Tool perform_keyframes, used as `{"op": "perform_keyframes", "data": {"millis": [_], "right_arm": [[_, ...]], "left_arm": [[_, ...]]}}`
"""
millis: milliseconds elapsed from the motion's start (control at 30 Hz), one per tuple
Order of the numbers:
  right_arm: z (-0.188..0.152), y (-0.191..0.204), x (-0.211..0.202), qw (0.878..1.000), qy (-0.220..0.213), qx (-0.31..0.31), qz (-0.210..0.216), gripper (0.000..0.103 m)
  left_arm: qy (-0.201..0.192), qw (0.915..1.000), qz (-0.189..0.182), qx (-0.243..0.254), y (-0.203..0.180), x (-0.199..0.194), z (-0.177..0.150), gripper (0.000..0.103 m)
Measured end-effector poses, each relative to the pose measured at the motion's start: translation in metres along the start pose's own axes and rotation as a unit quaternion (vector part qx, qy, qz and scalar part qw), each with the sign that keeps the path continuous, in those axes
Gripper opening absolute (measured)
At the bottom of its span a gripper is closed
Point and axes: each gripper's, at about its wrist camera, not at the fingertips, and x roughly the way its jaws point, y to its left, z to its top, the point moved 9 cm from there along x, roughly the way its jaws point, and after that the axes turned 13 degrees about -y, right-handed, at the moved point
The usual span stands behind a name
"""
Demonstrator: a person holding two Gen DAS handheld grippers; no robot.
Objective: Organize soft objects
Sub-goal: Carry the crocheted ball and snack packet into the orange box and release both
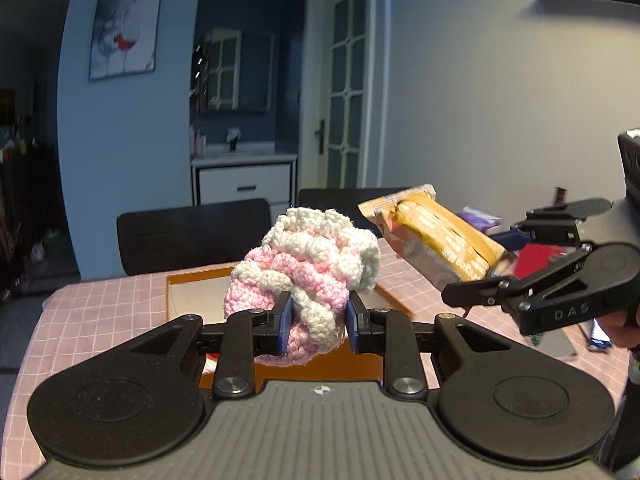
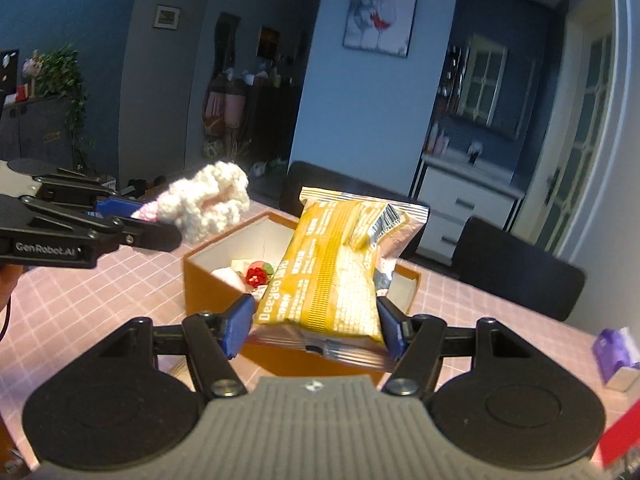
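Observation:
My left gripper [image 1: 318, 320] is shut on a pink and white crochet ball [image 1: 308, 264] and holds it above the orange box [image 1: 188, 280]. It also shows at the left of the right wrist view [image 2: 148, 216] with the crochet ball [image 2: 208, 200]. My right gripper [image 2: 314, 326] is shut on a yellow snack packet [image 2: 336, 268] and holds it above the orange box [image 2: 208, 284]. The packet [image 1: 436, 240] and right gripper [image 1: 480, 296] show to the right in the left wrist view. A small strawberry toy [image 2: 258, 274] and pale soft items lie in the box.
The pink checked tablecloth [image 1: 100, 312] covers the table. A purple tissue pack [image 2: 614, 354] and a red item [image 2: 620, 436] lie at the right. Black chairs [image 1: 192, 232] stand behind the table.

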Motion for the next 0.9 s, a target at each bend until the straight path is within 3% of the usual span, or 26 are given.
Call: {"op": "perform_keyframes", "data": {"millis": [233, 400, 633, 900], "right_arm": [[-0.023, -0.036, 0.106, 0.996, 0.090, 0.026, -0.007, 0.065], [-0.039, -0.048, 0.155, 0.990, 0.131, 0.055, -0.006, 0.065], [-0.057, -0.060, 0.191, 0.981, 0.172, 0.088, -0.024, 0.065], [-0.057, -0.064, 0.193, 0.980, 0.177, 0.079, -0.035, 0.065]], "left_arm": [[0.083, 0.9964, 0.020, 0.003, 0.036, 0.082, -0.016, 0.030], [0.152, 0.9864, 0.023, -0.058, 0.063, 0.125, -0.051, 0.030], [0.190, 0.9775, 0.041, -0.082, 0.090, 0.144, -0.080, 0.030], [0.203, 0.9748, 0.039, -0.085, 0.086, 0.146, -0.085, 0.031]]}}
